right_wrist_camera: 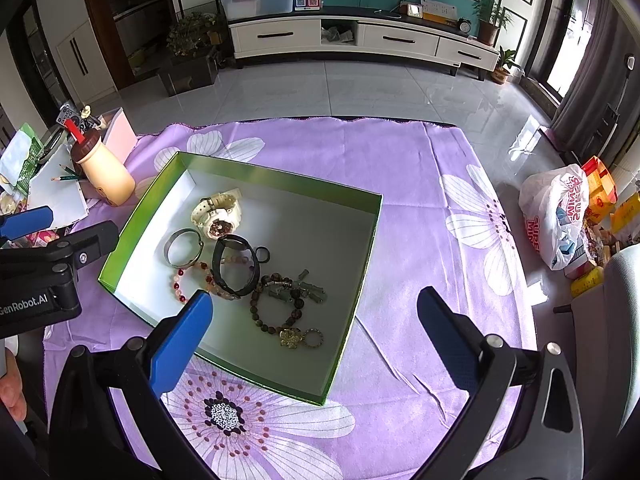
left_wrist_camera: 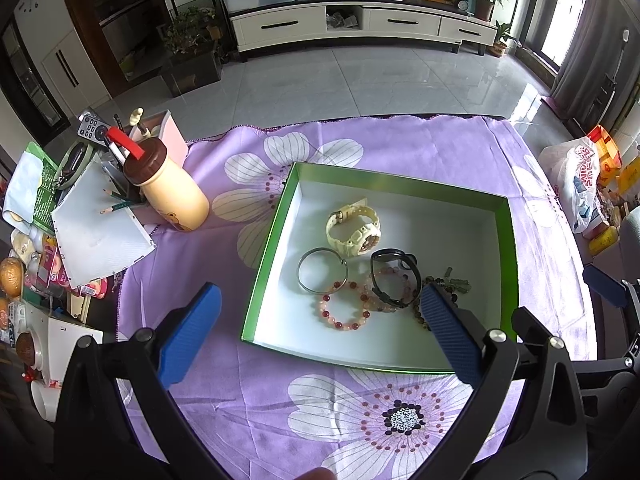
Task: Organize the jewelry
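Note:
A green-rimmed box (left_wrist_camera: 505,240) (right_wrist_camera: 372,224) with a white floor lies on the purple cloth. Inside it are a cream watch (left_wrist_camera: 354,226) (right_wrist_camera: 216,214), a silver bangle (left_wrist_camera: 321,270) (right_wrist_camera: 183,248), a black watch (left_wrist_camera: 396,276) (right_wrist_camera: 236,266), a red and pink bead bracelet (left_wrist_camera: 345,306) (right_wrist_camera: 180,280), a dark bead bracelet (right_wrist_camera: 276,304) with jade charms and a gold flower brooch (right_wrist_camera: 291,338). My left gripper (left_wrist_camera: 320,300) hovers open over the box's near left part. My right gripper (right_wrist_camera: 314,308) hovers open over the box's near right part. Neither holds anything.
A cream bottle (left_wrist_camera: 176,192) (right_wrist_camera: 105,174) with a brown lid, a pink pen holder (left_wrist_camera: 166,128), pencils and a notebook (left_wrist_camera: 96,232) crowd the left table edge. A white plastic bag (right_wrist_camera: 556,216) and yellow packets sit at the right. The flowered purple cloth (left_wrist_camera: 400,152) covers the table.

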Demonstrator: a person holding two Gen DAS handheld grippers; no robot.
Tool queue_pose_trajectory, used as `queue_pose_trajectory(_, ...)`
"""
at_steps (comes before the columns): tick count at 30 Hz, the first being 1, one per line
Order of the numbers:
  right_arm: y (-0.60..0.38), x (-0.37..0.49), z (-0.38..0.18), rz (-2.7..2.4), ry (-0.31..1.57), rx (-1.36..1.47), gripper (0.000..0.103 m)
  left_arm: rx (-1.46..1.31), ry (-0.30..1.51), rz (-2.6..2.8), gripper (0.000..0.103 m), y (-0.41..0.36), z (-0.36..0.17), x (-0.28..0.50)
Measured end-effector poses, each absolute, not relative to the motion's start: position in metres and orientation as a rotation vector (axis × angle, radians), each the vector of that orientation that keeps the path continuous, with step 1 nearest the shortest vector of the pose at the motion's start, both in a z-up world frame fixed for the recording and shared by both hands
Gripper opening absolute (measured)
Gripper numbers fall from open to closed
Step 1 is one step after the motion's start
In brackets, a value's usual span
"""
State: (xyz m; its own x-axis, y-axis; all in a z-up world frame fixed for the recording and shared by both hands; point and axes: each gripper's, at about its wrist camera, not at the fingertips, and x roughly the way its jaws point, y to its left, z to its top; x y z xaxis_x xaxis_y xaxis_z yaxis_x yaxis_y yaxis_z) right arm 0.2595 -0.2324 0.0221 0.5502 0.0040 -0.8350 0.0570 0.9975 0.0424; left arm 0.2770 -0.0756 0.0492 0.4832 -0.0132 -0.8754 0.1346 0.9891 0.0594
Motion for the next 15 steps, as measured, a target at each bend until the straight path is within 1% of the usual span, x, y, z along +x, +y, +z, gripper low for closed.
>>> queue_pose_trajectory(15,-0.2329,0.2610,0.0200,-0.039,0.987,0.072,0.102,0.127,1.069,-0.086,0.101,-0.0756,0.0455,0.2770)
